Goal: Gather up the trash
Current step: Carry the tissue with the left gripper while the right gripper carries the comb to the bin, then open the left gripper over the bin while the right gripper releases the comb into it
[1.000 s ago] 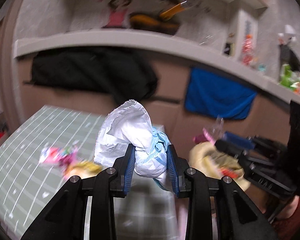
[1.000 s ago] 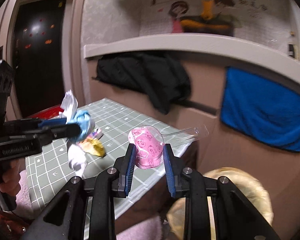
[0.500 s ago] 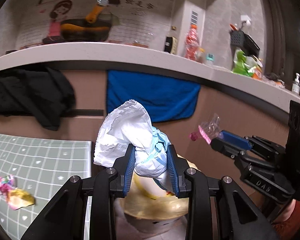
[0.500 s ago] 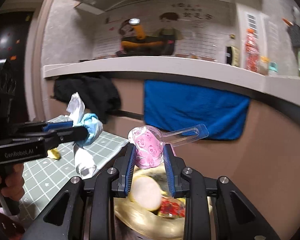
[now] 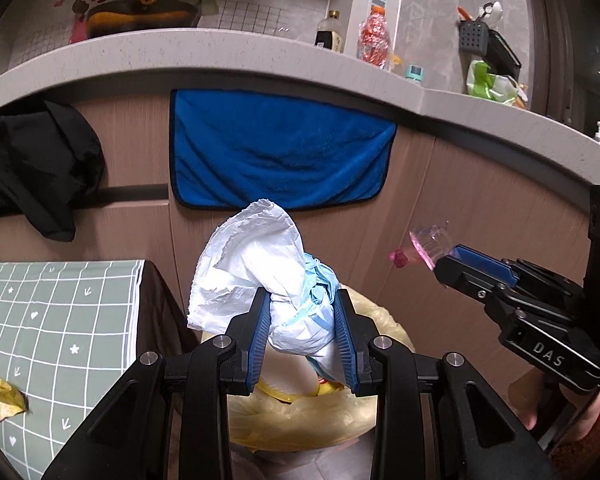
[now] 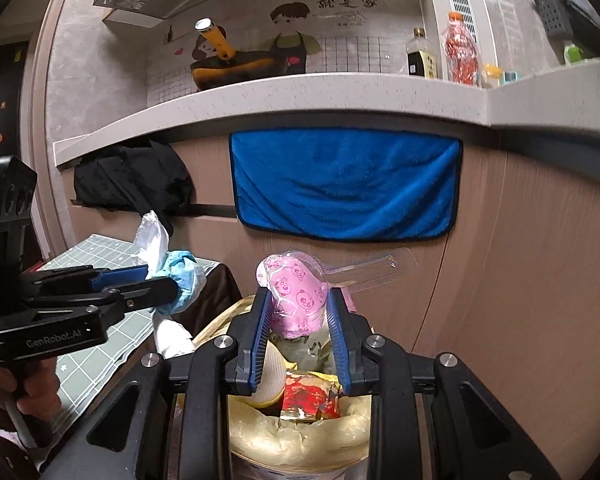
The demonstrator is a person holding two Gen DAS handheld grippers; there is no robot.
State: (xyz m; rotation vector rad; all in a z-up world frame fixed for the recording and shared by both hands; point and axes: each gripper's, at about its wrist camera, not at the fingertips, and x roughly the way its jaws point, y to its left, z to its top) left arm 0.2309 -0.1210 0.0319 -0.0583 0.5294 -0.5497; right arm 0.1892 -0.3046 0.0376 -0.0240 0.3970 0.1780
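Observation:
My left gripper is shut on a crumpled white and light-blue wad of paper, seen from the side in the right wrist view as the same wad. My right gripper is shut on a pink panda-print plastic packet with a clear tab sticking out to the right. Both grippers hang just above a bin lined with a yellowish bag. Inside the bin lie a red snack wrapper and other scraps.
A low table with a green grid cloth stands left of the bin, with a crumpled wrapper on it. Behind is a wooden counter front with a blue towel and a black jacket. Bottles stand on the counter top.
Both grippers have swung right, away from the table, and now hang over the bin. Each keeps its hold on its piece of trash.

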